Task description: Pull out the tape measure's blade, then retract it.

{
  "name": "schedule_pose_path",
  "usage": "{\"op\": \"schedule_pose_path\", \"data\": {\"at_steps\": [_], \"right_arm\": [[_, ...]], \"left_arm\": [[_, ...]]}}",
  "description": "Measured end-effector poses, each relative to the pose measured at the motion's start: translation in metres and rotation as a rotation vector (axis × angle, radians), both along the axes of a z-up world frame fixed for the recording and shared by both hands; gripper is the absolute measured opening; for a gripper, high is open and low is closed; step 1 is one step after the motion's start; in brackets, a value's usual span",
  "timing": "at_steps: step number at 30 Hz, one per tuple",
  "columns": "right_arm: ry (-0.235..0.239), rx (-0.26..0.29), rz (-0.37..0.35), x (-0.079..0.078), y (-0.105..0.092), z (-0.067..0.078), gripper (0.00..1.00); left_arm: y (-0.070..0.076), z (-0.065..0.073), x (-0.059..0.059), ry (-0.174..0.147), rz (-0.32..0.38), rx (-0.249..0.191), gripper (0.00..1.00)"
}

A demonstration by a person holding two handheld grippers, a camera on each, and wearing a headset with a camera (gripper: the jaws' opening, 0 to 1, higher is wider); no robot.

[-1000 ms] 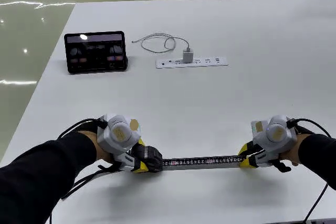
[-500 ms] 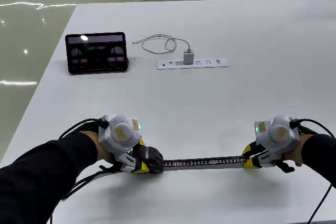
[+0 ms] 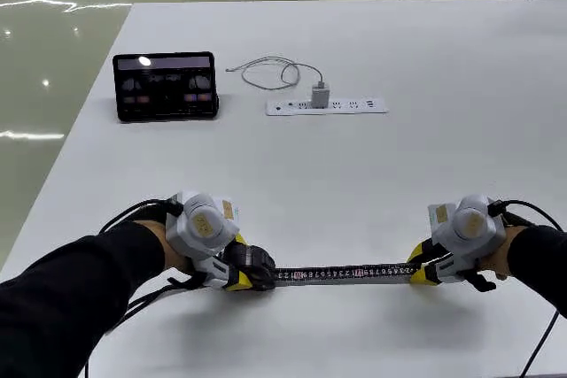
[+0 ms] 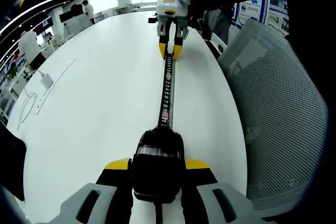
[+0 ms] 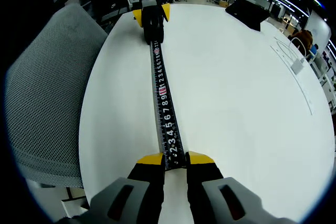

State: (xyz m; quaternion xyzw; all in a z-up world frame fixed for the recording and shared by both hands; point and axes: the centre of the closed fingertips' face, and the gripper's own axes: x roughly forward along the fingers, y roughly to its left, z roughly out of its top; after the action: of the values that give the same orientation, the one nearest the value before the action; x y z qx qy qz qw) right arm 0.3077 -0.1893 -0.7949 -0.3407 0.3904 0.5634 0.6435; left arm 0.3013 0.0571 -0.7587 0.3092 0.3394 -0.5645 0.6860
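White bench (image 3: 354,183) in my head view. My left gripper (image 3: 236,279) holds the black tape measure (image 3: 251,265) near the front edge. My right gripper (image 3: 416,273) pinches the tip of the blade (image 3: 345,273), stretched flat between them. In my left gripper view, the jaws hug the tape measure. In my right gripper view, narrow jaws squeeze the blade's end.

Free room as I read it: bare table (image 3: 354,183) lies clear beyond the near edge. The tape measure (image 3: 252,267) and its blade (image 3: 344,273), pinched taut between the left gripper (image 3: 237,281) and the right gripper (image 3: 415,273), bar any low crossing there. A tablet (image 3: 166,86), a power strip (image 3: 327,105) and a cable (image 3: 266,73) stand well beyond. A mesh chair (image 4: 273,108) crowds the near edge.
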Motion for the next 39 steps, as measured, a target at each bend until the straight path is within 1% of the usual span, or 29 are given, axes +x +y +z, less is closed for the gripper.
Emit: {"op": "schedule_pose_path", "data": {"at_steps": [4, 6, 9, 13, 16, 17, 21, 23, 25, 27, 30, 32, 34, 35, 36, 37, 38, 39], "right_arm": [[-0.003, -0.008, 0.009, 0.000, 0.000, 0.000, 0.11], [-0.006, -0.018, 0.019, 0.000, 0.001, 0.000, 0.11], [0.004, -0.032, 0.016, 0.001, 0.001, 0.000, 0.11], [-0.001, -0.051, 0.033, 0.000, 0.001, 0.000, 0.11], [-0.008, -0.059, 0.035, 0.000, 0.001, 0.000, 0.12], [-0.013, -0.063, 0.037, 0.000, 0.001, 0.000, 0.12], [-0.016, -0.082, 0.045, 0.002, 0.001, -0.001, 0.13], [-0.024, -0.099, 0.088, 0.001, 0.001, -0.001, 0.12], [-0.021, -0.115, 0.095, 0.001, 0.003, -0.001, 0.12], [-0.033, -0.127, 0.117, 0.002, 0.003, 0.000, 0.14], [-0.026, -0.127, 0.110, 0.002, 0.003, 0.000, 0.16], [-0.013, -0.120, 0.102, 0.001, 0.003, 0.001, 0.17], [-0.017, -0.120, 0.096, 0.002, 0.001, 0.002, 0.19], [-0.014, -0.115, 0.084, 0.002, 0.001, 0.004, 0.21], [-0.011, -0.111, 0.072, 0.002, 0.001, 0.005, 0.22], [-0.009, -0.108, 0.061, 0.003, 0.001, 0.006, 0.24], [-0.010, -0.102, 0.056, 0.004, 0.001, 0.007, 0.26], [-0.010, -0.101, 0.056, 0.003, 0.000, 0.009, 0.27]], "left_arm": [[0.000, 0.000, 0.000, -0.004, 0.004, -0.010, 0.31], [-0.001, 0.000, 0.000, -0.005, 0.007, -0.012, 0.31], [-0.001, 0.000, 0.001, -0.004, 0.012, -0.015, 0.31], [-0.001, 0.000, 0.001, -0.004, 0.012, -0.015, 0.31], [-0.002, 0.001, 0.002, -0.005, 0.022, -0.037, 0.32], [-0.002, 0.001, 0.002, -0.002, 0.024, -0.038, 0.32], [-0.002, 0.000, 0.001, -0.015, -0.006, -0.014, 0.32], [-0.002, 0.000, 0.001, -0.017, -0.012, -0.008, 0.32], [-0.002, 0.000, 0.001, -0.020, -0.017, 0.003, 0.32], [-0.003, 0.000, 0.000, -0.024, -0.019, 0.008, 0.32], [-0.002, 0.000, 0.001, -0.041, -0.029, 0.021, 0.32], [-0.002, -0.001, 0.002, -0.045, -0.031, 0.028, 0.33], [-0.001, -0.001, 0.002, -0.042, -0.037, 0.037, 0.33], [0.000, -0.002, 0.002, -0.036, -0.038, 0.050, 0.33], [0.005, -0.004, 0.002, -0.024, -0.027, 0.079, 0.33], [0.008, -0.005, 0.003, -0.026, -0.025, 0.093, 0.33], [0.008, -0.005, 0.004, -0.034, -0.030, 0.089, 0.34], [0.009, -0.003, 0.004, -0.032, -0.021, 0.082, 0.35]]}}
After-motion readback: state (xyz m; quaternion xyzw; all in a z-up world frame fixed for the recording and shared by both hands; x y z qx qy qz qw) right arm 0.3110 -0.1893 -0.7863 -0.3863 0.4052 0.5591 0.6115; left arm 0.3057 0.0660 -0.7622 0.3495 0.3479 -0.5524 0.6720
